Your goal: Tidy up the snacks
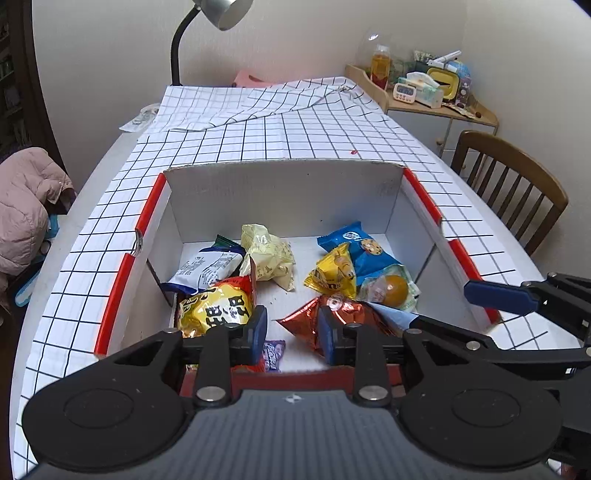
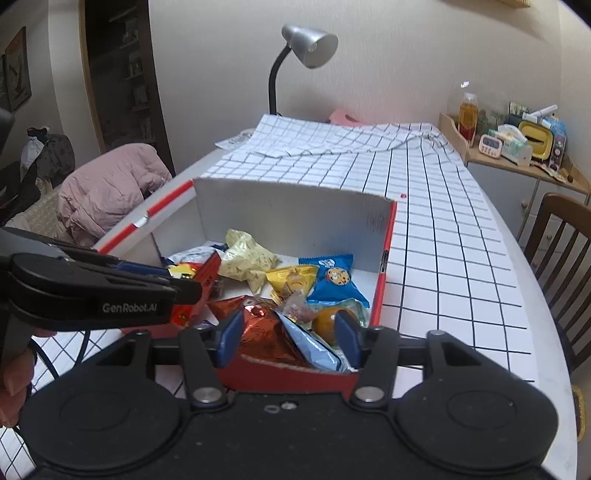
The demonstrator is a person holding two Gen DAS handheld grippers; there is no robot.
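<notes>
An open cardboard box (image 1: 288, 199) with red edges and white walls stands on the checked tablecloth and holds several snack packets. Among them are a yellow-and-red packet (image 1: 214, 310), a pale yellow packet (image 1: 267, 258), a blue cookie packet (image 1: 364, 251) and a red foil packet (image 1: 332, 317). My left gripper (image 1: 291, 332) hovers over the box's near end, slightly open, with only box floor and a purple packet (image 1: 273, 352) showing in the gap. My right gripper (image 2: 288, 338) stands open over the near right corner. The red foil packet (image 2: 266, 332) and a light blue packet (image 2: 314, 347) lie below its jaws, untouched.
A desk lamp (image 1: 218, 14) stands at the table's far end beside a folded part of the cloth (image 1: 258, 103). A wooden chair (image 1: 517, 184) is on the right, a pink jacket (image 1: 26, 206) on the left. A cluttered side shelf (image 1: 424, 92) fills the far right corner.
</notes>
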